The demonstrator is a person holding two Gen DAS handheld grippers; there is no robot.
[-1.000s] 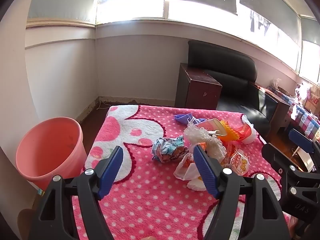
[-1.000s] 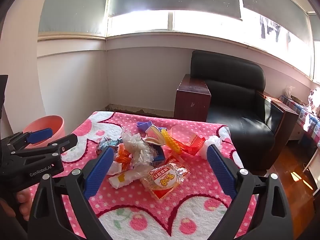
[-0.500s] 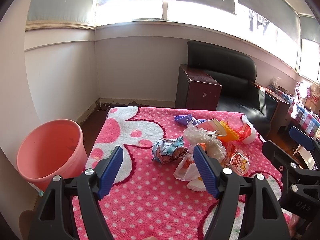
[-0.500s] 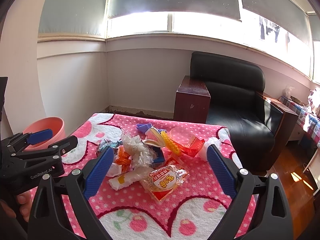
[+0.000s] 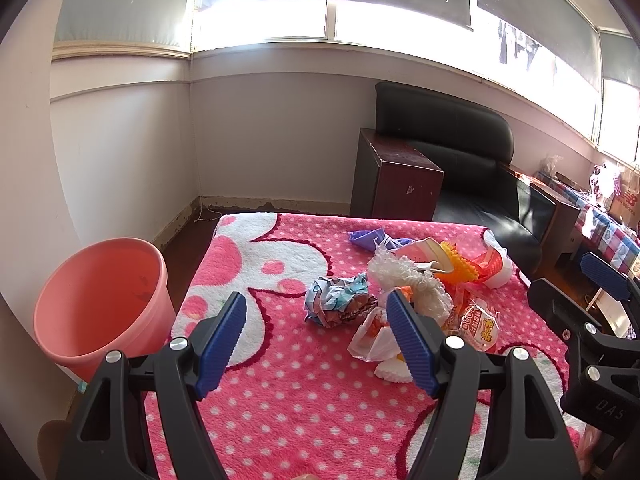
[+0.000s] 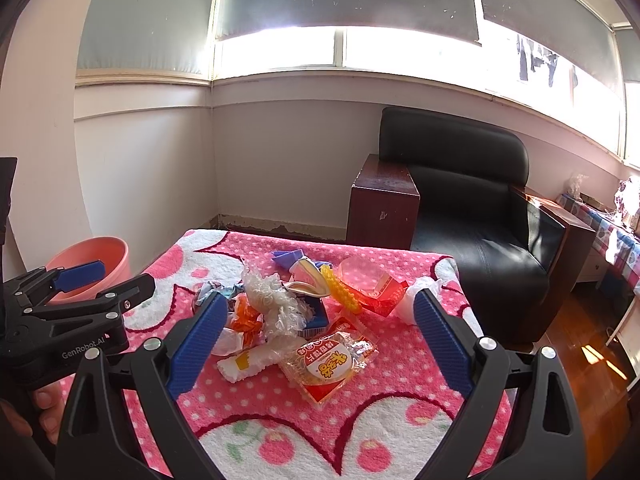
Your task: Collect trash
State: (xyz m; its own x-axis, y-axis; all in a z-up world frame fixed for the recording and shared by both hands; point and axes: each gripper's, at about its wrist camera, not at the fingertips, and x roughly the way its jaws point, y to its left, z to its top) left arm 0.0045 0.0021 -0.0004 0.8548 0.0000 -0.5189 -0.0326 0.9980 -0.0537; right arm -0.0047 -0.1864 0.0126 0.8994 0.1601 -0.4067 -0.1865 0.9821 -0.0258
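Sunlit windows and a black armchair [image 6: 472, 200] stand behind a surface covered by a pink spotted blanket [image 5: 304, 392]. A pile of trash [image 6: 304, 320] lies at its middle: wrappers, crumpled paper [image 5: 336, 304], a snack packet [image 6: 328, 364]. Both the left gripper [image 5: 316, 344] and the right gripper [image 6: 316, 344] hover near it, fingers apart and holding nothing. At far left, a pink bucket [image 5: 100, 304] looks empty, so collecting appears not yet begun.
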